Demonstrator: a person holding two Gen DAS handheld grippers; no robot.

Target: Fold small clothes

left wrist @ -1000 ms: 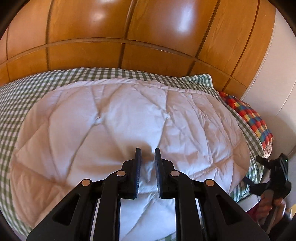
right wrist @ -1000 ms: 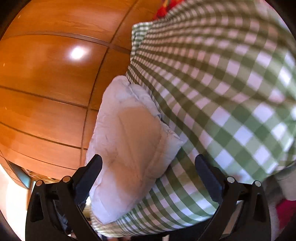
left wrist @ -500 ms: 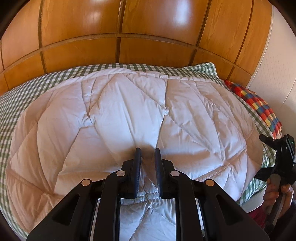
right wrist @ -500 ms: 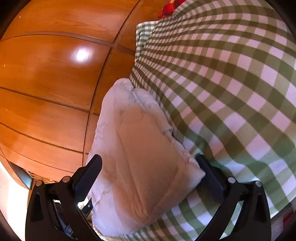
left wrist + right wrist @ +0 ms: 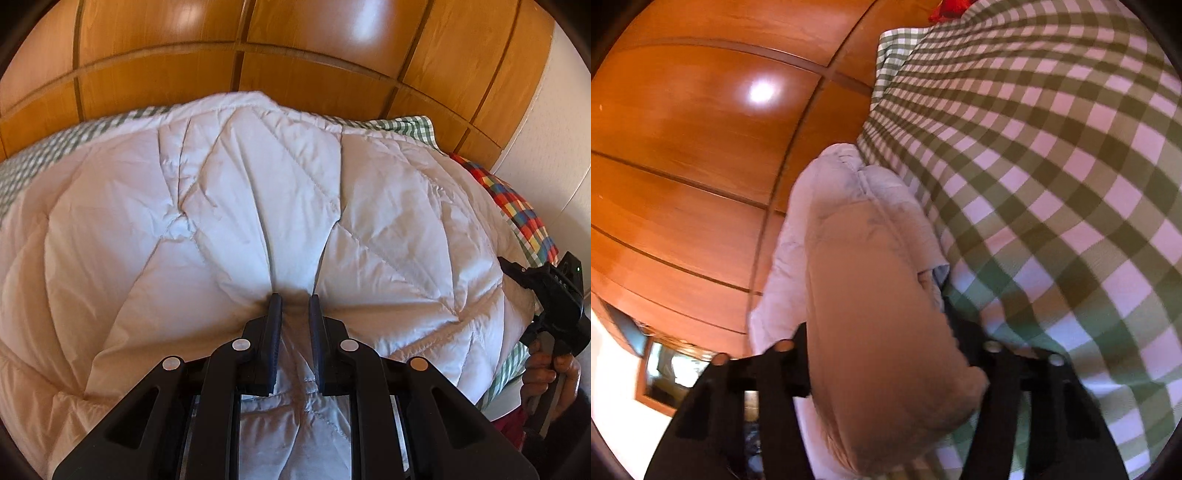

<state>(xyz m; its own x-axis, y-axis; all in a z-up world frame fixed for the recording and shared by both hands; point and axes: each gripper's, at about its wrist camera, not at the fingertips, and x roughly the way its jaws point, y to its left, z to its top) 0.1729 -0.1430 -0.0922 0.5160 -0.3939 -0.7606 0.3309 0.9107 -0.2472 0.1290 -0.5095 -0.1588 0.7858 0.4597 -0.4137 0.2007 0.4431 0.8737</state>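
At lower centre of its view, the left gripper (image 5: 293, 306) pinches a fold of the white quilted padded garment (image 5: 229, 221), which fills mid-frame over a green-and-white checked cloth (image 5: 402, 123). The right gripper (image 5: 882, 354) is closing on the garment's puffy edge (image 5: 875, 295). It looks light, soft and slippery, so edges and seams seem the safest holds.

— What's on the bed?
— A white quilted garment (image 5: 258, 221), puffy, diamond-stitched, spread wide and creased over the green-checked bed cover (image 5: 1052, 184).
— And its edges?
— The near hem is bunched into a pinched fold; from the other side, a thick padded corner (image 5: 879, 332) bulges up, doubled over.
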